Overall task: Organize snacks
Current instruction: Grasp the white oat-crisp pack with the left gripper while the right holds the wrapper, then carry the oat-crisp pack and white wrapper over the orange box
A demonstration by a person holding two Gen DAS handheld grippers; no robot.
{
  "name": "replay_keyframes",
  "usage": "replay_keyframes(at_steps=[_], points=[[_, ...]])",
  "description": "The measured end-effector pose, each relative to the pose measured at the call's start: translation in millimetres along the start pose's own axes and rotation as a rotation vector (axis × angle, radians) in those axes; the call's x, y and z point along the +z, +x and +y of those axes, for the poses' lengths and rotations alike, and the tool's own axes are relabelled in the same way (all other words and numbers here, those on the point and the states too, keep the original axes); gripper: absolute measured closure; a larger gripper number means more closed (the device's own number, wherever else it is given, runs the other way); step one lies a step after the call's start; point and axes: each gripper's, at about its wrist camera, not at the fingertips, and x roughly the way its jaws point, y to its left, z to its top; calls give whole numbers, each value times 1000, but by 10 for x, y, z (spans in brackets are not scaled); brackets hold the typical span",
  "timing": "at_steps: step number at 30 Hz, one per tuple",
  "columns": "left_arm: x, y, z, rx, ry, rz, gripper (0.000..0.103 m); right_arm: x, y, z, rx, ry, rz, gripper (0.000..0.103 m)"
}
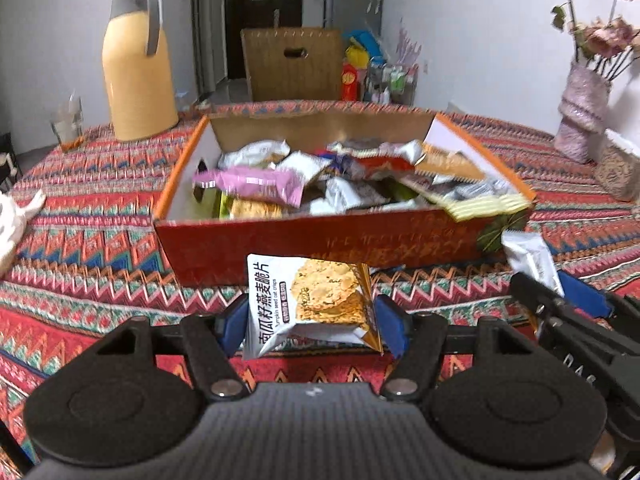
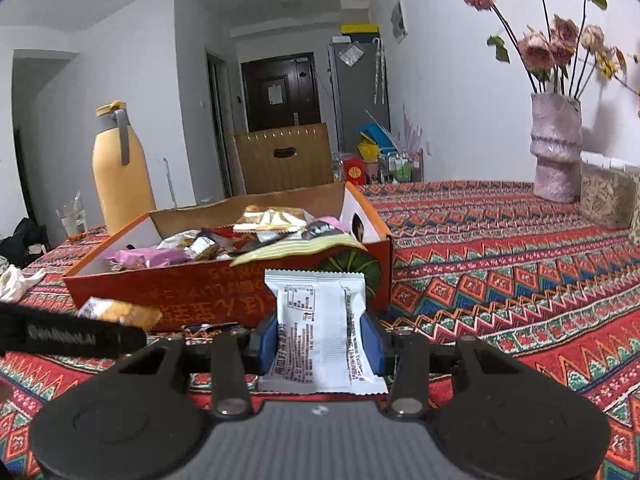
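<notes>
Snacks in box (on table)

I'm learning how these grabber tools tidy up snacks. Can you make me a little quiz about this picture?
1. True or false: the left gripper holds a white and gold oat crisp packet.
2. Where do most snacks lie? A) in the open red cardboard box B) beside the tall yellow thermos jug C) by the pink vase of dried roses
3. Fill in: the right gripper has its jaws shut on a plain ____ snack packet.

Key: 1 true; 2 A; 3 white.
</notes>
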Motion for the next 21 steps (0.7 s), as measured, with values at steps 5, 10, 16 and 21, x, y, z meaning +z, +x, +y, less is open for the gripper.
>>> replay_keyframes(at_steps=[5,10,16,21], points=[[115,-176,14,-11,6,-68,36,91,-143,47,39,4,-23,60],[257,-276,48,-10,-1,-125,35,288,-233,147,51,-17,-82,60],[443,-321,126,2,-27,-175,35,547,-231,256,57,-36,-143,60],[594,-311,205,18,-50,-212,35,722,-137,314,55,-47,-171,60]])
